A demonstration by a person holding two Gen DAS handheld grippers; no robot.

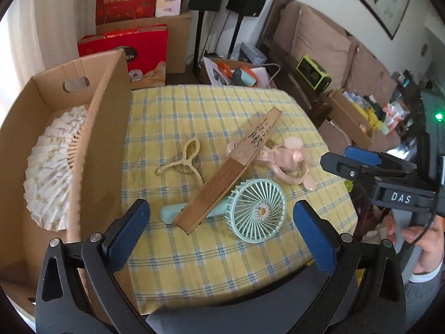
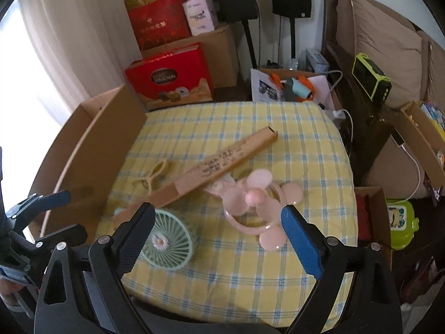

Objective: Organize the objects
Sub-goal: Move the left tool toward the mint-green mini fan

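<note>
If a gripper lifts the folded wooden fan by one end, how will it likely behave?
The folded wooden fan looks stiff, so it probably won't droop. It rests tilted across the mint handheld fan, so lifting may nudge that. Its stacked slats might splay open.

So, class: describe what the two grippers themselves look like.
The left gripper and right gripper each have black angular arms with silver bolts and blue textured finger pads. The right one carries a white "DAS" label, a green light and a thin black cable.
</note>
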